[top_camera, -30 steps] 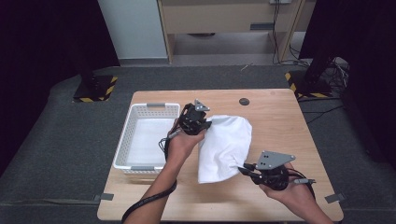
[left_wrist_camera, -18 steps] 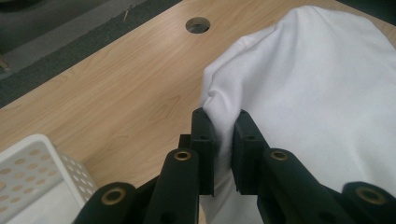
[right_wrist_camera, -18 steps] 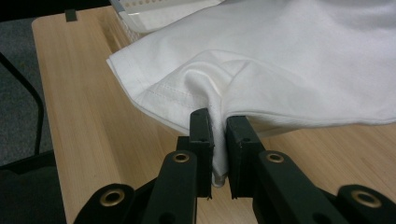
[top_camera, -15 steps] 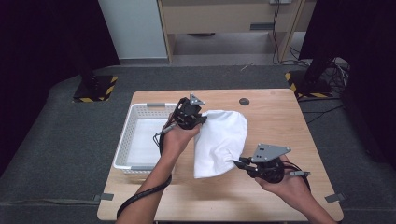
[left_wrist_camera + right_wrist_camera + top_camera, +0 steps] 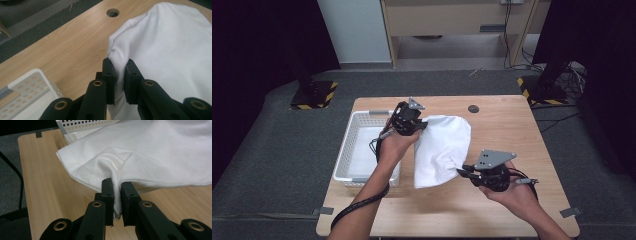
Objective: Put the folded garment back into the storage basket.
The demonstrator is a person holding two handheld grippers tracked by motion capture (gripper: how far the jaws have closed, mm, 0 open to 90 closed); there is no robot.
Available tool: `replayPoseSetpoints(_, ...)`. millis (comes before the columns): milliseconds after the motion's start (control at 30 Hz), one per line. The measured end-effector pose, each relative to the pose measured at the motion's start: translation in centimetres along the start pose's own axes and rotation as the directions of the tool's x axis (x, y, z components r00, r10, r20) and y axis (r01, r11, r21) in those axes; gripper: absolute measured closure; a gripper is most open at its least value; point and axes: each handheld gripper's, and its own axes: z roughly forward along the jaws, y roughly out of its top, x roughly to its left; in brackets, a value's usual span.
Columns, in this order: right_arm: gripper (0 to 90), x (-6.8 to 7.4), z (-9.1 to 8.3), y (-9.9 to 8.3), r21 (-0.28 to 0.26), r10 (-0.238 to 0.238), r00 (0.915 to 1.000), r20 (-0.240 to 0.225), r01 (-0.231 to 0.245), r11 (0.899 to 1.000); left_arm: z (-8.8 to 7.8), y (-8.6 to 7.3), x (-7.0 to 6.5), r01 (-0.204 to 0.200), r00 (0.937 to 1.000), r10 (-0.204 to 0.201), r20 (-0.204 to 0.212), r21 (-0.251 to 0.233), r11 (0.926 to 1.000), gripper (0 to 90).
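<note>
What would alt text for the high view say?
A person's two grippers, left and right, each pinch an edge of a white cloth over a wooden table. A white basket sits at the table's left.

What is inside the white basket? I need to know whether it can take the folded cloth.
The white basket has something flat and white lying on its floor. Its right part is hidden behind the left forearm and the white cloth, so what lies there can't be seen.

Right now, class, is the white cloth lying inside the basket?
No, the white cloth is held over the table beside the basket.
</note>
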Motion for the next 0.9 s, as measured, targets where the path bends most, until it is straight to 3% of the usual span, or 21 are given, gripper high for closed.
replayPoseSetpoints(600,82.2,-0.1,2.7,2.2,-0.008,-0.001,0.9998,-0.018,0.001,1.0,-1.4,-0.3,3.3,0.004,0.9995,-0.003,-0.031,0.018,0.9998,82.1)
replayPoseSetpoints(900,82.2,0.0,3.7,3.1,-0.008,-0.002,0.9999,-0.012,0.002,1.0,-1.4,-0.5,4.3,0.006,0.9995,-0.006,-0.032,0.014,0.9999,82.0)
